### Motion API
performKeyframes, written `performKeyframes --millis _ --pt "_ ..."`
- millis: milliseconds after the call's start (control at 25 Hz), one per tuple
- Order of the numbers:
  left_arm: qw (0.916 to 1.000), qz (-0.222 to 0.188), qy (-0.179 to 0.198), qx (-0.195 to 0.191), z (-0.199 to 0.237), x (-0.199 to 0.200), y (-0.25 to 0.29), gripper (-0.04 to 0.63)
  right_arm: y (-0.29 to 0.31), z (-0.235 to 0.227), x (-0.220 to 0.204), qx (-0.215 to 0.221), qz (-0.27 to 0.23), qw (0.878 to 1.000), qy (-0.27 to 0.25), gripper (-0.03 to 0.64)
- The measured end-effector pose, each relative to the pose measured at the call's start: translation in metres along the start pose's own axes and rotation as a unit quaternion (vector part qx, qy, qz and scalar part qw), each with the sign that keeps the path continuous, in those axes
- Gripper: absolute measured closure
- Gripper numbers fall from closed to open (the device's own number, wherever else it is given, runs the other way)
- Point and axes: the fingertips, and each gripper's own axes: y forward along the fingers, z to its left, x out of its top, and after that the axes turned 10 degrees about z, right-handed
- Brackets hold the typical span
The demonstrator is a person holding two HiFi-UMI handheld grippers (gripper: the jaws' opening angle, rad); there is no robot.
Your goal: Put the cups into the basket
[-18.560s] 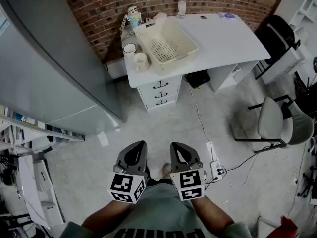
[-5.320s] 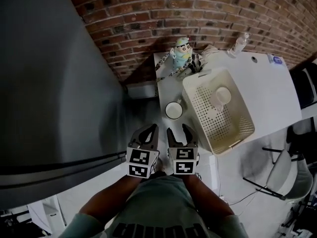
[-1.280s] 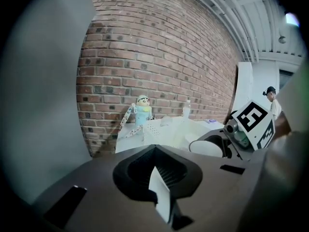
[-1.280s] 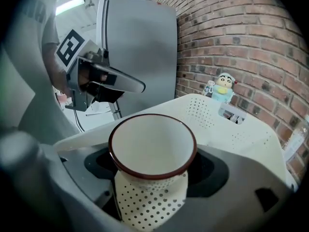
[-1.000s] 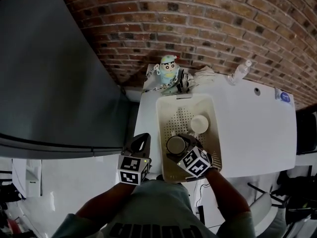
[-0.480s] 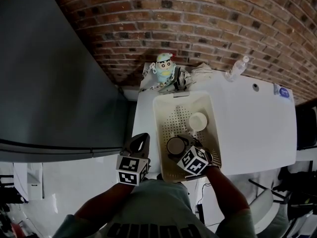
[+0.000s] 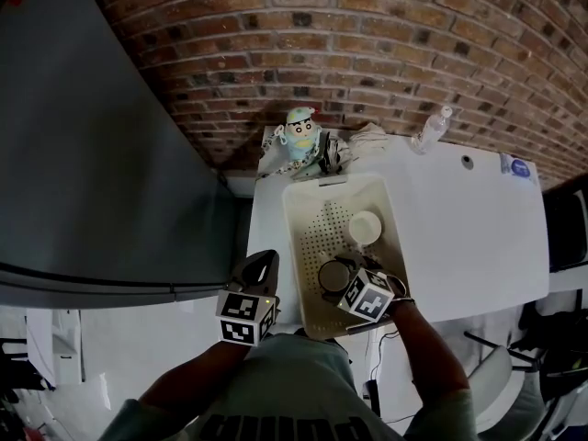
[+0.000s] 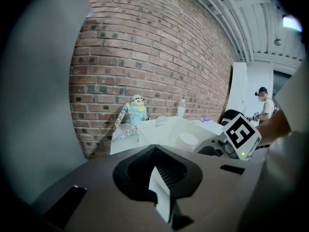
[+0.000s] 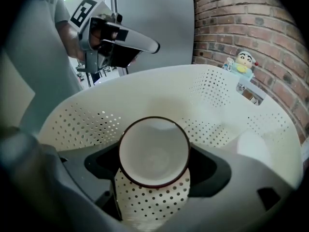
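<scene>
Placement looks nearly done: the right gripper [image 7: 352, 281] clamps its jaws on a cup [image 9: 153, 151] low inside the basket [image 7: 289, 246], near the other cup [image 7: 365, 228]. It should sit flat before release. The left gripper [image 7: 257, 274] waits beside the basket, jaws closed and empty.

Office-type rm: white desk [image 7: 459, 237] by brick wall [image 7: 367, 53], exposed ceiling beams [image 8: 251, 18].
</scene>
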Motion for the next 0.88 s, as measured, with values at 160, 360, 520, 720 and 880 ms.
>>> performKeyframes --millis 160,360,520,720,880 --pt "0.9999 -0.007 0.01 -0.009 0.0 0.006 -0.005 0.597 -0.025 -0.003 0.012 -0.021 -0.015 1.0 0.001 0.23" --pt "0.9991 -0.018 0.026 -0.027 -0.001 0.019 -0.013 0.597 -0.064 -0.014 0.036 -0.071 -0.059 0.995 0.038 0.23" --pt "0.9973 -0.034 0.047 -0.046 -0.005 0.032 -0.021 0.597 -0.087 -0.013 0.051 -0.1 -0.094 0.986 0.09 0.23" --pt "0.9942 -0.048 0.064 -0.072 -0.009 0.047 -0.033 0.597 -0.116 -0.004 0.08 -0.146 -0.163 0.959 0.179 0.249" --pt "0.9904 -0.059 0.079 -0.097 -0.014 0.053 -0.045 0.597 -0.136 0.001 0.099 -0.222 -0.22 0.91 0.271 0.492"
